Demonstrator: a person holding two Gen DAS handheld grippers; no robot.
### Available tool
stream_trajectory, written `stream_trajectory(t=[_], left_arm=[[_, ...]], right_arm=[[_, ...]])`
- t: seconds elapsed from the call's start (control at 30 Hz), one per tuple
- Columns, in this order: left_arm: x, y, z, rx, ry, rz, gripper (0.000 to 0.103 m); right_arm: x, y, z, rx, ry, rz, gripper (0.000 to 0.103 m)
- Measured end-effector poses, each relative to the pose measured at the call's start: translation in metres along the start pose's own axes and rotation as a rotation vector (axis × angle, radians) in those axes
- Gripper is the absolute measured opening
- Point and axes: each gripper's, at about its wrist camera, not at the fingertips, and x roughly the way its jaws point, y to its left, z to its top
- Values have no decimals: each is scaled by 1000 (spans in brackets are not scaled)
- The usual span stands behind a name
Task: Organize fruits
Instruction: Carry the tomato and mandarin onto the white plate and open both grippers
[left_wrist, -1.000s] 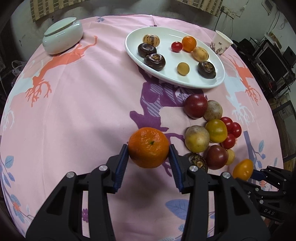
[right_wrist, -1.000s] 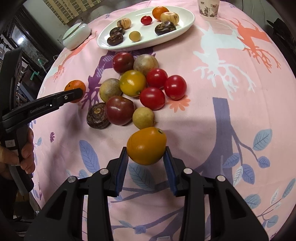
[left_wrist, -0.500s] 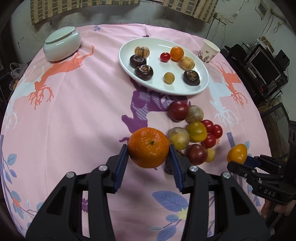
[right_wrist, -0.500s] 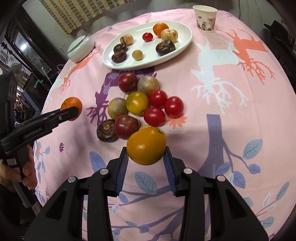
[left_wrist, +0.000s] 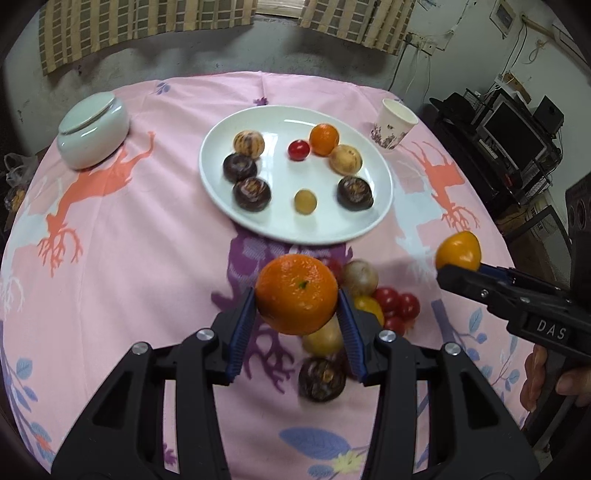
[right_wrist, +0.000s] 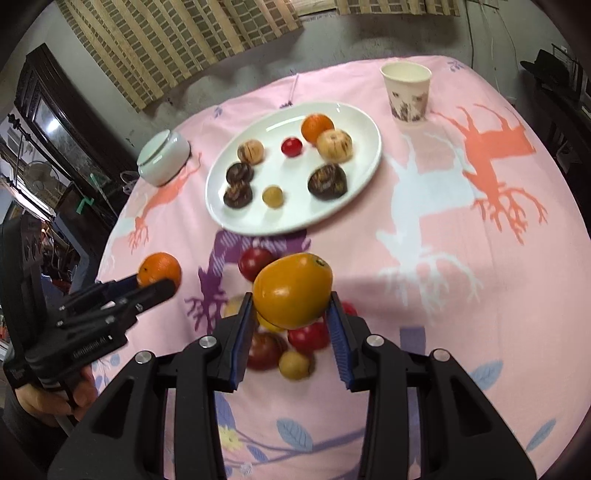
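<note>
Both grippers are riding higher above the bench than a second ago, and each is carrying its fruit clear of the pink tablecloth (left_wrist: 122, 266); the white oval plate (left_wrist: 332, 236) is sitting closer to the middle of both wrist views than before.

Left gripper (left_wrist: 297, 317): jaws are standing partly open and pressing on the sides of a mandarin orange (left_wrist: 296, 293), which is hanging in the air over the near edge of the loose fruit pile (left_wrist: 373, 299). In the right wrist view the same orange (right_wrist: 159, 268) is showing at the tip of the left gripper (right_wrist: 155, 286), off to the left of the pile, with a hand (right_wrist: 55, 395) gripping the handle.

Right gripper (right_wrist: 291, 314): jaws are standing narrowly open and clamping an orange-yellow tomato-like fruit (right_wrist: 292, 291), lifted above the red and yellow fruits left on the cloth. From the left wrist view this fruit (left_wrist: 458, 251) is sitting at the tip of the right gripper (left_wrist: 454, 271), to the right of the plate and apart from it.

Plate is holding a small orange, a cherry tomato, three dark brown fruits, two tan fruits and one small yellow one, all lying apart from each other or just beside. Paper cup (right_wrist: 406, 90) is standing upright beyond the plate on the right; lidded white ceramic bowl (left_wrist: 92, 131) is sitting at the far left. Pile fruits are blurred under the jaws, so an exact count is not readable.
</note>
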Motion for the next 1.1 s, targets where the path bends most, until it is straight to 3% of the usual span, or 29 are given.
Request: stream_trajectory(t=[0.43,0.83,0.97,1.0,1.03,1.07,1.1], left_arm=[[58,18,75,-21,-25,43,45],[102,26,98,-28,8,53,46],[97,26,101,-49,-28,78,68],[93,26,102,-44,-41,83,68],[89,25,102,-39,-51,81,69],[86,26,101,-41,-53,82,71],[82,27,101,-49,-53,83,73]], right_arm=[[60,-2,89,11,-13,50,39],[109,-8,117,15,0,8,40],[112,-18,120,82,1,10,41],[111,-19,121,88,0,15,42],[108,-19,121,91,-9,14,48],[104,-20,121,90,-21,5,62],[99,-20,119,87,-42,-3,66]])
